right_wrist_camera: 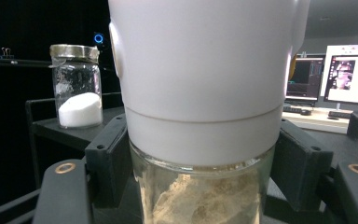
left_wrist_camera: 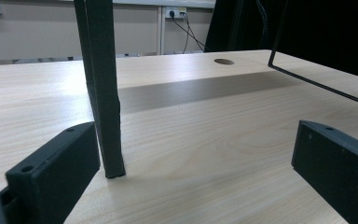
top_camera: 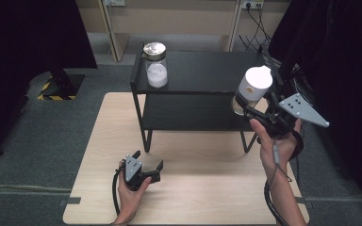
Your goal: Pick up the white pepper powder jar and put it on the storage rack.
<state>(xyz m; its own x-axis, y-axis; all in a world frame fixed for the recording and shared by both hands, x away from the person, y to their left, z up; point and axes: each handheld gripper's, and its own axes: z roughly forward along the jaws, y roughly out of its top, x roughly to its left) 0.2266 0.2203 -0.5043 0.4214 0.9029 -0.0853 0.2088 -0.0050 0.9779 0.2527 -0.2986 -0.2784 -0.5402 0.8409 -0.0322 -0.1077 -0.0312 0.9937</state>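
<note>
My right gripper [top_camera: 246, 107] is shut on a glass jar with a white lid [top_camera: 253, 89] and tan powder inside [right_wrist_camera: 205, 196], held tilted in the air by the right end of the black shelf [top_camera: 202, 70]. A second glass jar with a metal lid and white powder [top_camera: 156, 65] stands on the shelf's top at its left end, also seen in the right gripper view [right_wrist_camera: 77, 86]. My left gripper [top_camera: 152, 167] rests open on the wooden table [top_camera: 193, 188], in front of the shelf's left front leg [left_wrist_camera: 103, 93], with nothing between its jaws.
The shelf has a lower level [top_camera: 188, 113] and thin black legs on the table. A round hole [left_wrist_camera: 223, 61] sits in the tabletop. Dark curtains hang on both sides, and monitors [right_wrist_camera: 349, 77] glow in the background of the right gripper view.
</note>
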